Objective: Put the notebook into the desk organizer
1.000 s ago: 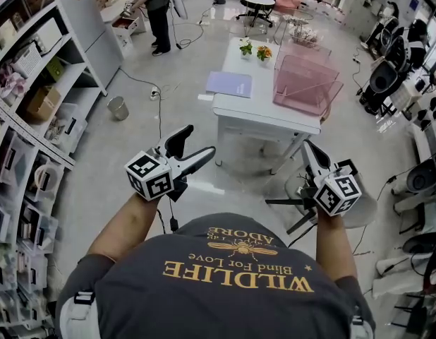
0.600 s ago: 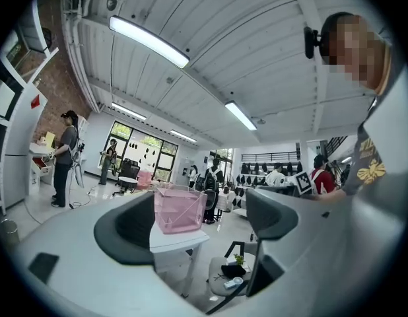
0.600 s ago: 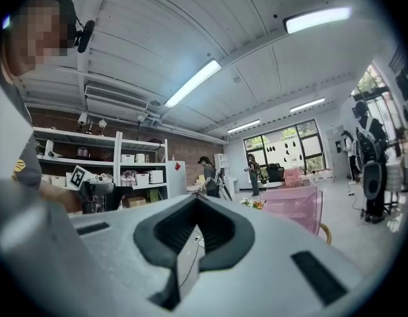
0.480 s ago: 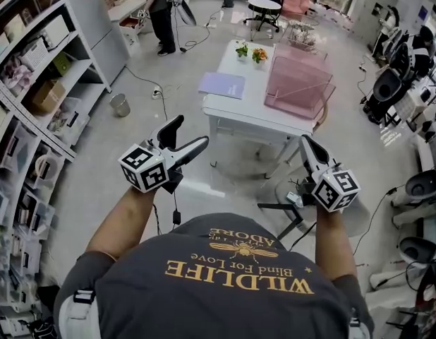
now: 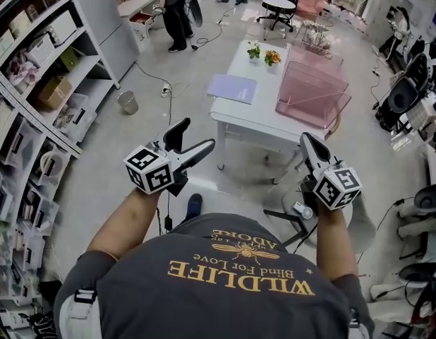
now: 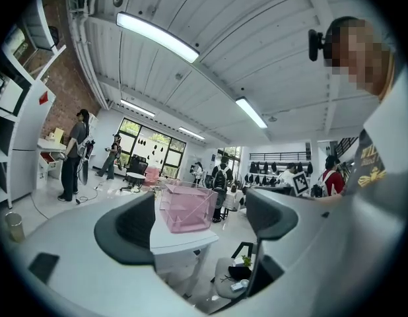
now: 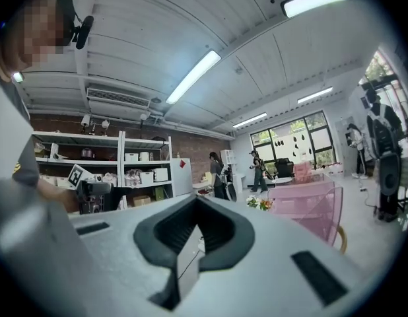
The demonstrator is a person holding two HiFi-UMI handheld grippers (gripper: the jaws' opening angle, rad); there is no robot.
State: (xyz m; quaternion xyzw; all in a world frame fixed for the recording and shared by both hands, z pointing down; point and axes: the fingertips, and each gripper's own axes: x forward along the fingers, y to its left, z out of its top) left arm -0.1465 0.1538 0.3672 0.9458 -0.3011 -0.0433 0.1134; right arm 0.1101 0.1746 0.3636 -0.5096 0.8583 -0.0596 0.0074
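Left gripper (image 5: 197, 137) had just been opening, empty; right gripper (image 5: 307, 140) was clenched, empty. Seemingly approach step; next needed reaching flat purple notebook (image 5: 232, 88), upper centre.

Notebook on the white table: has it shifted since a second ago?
No. The purple notebook still lies flat at the white table's left edge, the same way off from the flower pots and the pink desk organizer.

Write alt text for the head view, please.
A person seen from above holds the left tongs, jaws just opened wider and empty, and the shut right tongs toward a white table carrying a lilac notebook and a pink desk organizer.
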